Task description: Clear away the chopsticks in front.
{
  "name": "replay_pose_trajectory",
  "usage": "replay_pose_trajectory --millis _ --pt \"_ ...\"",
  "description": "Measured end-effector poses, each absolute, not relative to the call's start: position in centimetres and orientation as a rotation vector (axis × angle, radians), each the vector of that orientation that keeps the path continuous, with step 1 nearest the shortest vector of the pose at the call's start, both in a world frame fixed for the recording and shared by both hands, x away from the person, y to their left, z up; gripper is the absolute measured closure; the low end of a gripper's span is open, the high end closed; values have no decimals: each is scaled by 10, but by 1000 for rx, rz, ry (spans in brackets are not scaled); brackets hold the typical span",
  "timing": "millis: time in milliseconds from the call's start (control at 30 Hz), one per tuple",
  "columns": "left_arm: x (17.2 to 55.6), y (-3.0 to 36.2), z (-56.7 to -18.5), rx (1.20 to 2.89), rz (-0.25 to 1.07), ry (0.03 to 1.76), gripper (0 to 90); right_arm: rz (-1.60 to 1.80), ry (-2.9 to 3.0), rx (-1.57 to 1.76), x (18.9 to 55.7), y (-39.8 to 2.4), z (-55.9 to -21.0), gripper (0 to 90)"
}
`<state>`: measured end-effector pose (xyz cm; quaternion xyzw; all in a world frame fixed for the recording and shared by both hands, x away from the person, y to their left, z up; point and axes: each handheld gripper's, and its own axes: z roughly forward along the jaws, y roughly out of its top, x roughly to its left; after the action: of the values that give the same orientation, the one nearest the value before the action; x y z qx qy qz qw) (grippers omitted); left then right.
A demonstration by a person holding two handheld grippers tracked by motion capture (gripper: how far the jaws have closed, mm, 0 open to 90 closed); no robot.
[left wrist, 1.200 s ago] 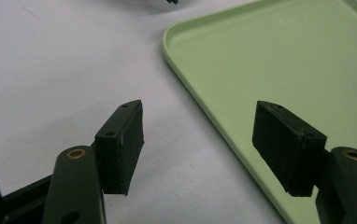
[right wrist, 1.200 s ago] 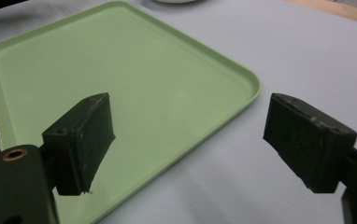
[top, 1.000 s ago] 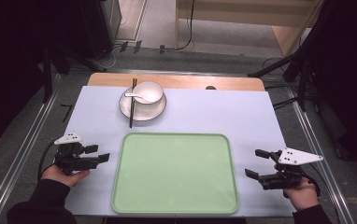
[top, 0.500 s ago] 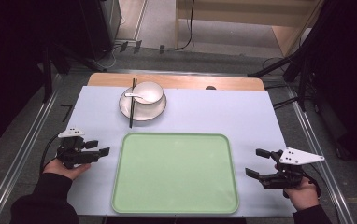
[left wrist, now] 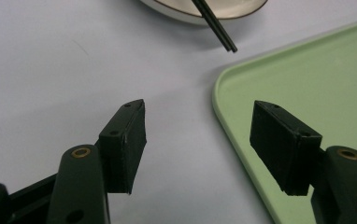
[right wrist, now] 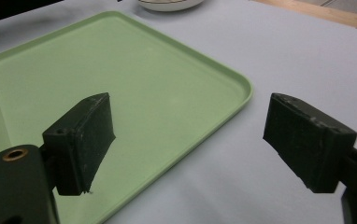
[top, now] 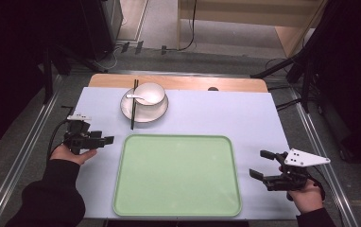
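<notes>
A white bowl [top: 151, 93] with a white spoon [top: 134, 96] in it stands on a white plate [top: 159, 112] at the far middle of the table. Black chopsticks [top: 133, 105] lie across the plate's left side. A light green tray [top: 176, 175] lies empty in front of it. My left gripper [top: 108, 140] is open beside the tray's far left corner, pointing right. Its jaws have just been closing a little, with nothing between them. In the left gripper view, the left gripper [left wrist: 199, 106] faces the tray's corner [left wrist: 307, 79] and the chopstick tips [left wrist: 223, 37]. My right gripper [top: 258, 163] is open at the tray's right edge, holding nothing.
The pale blue tabletop [top: 226, 113] ends in a wooden strip [top: 178, 81] at the far edge. Metal rails [top: 27, 137] run along both sides. In the right gripper view, the right gripper [right wrist: 189, 100] spans the tray's corner [right wrist: 232, 88].
My left hand has moved away from the person and slightly right, toward the tray's far left corner. The right hand has kept still.
</notes>
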<state>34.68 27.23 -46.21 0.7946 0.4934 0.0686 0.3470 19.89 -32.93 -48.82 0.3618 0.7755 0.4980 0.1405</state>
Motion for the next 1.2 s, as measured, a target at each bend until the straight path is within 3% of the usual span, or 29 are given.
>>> replay_pose_trajectory --millis 467,567,967,1200 --pt "390 255 -439 2059 196 1322 364 1428 2240 1050 196 -330 -488 165" --pt "400 248 -434 2063 196 1320 414 1428 2243 1046 195 -329 -488 164" --pt "438 220 -440 2082 240 1411 419 1425 2240 1052 193 -330 -488 164" --pt "456 202 -450 2065 250 1460 511 1421 2245 1050 192 -331 -488 164"
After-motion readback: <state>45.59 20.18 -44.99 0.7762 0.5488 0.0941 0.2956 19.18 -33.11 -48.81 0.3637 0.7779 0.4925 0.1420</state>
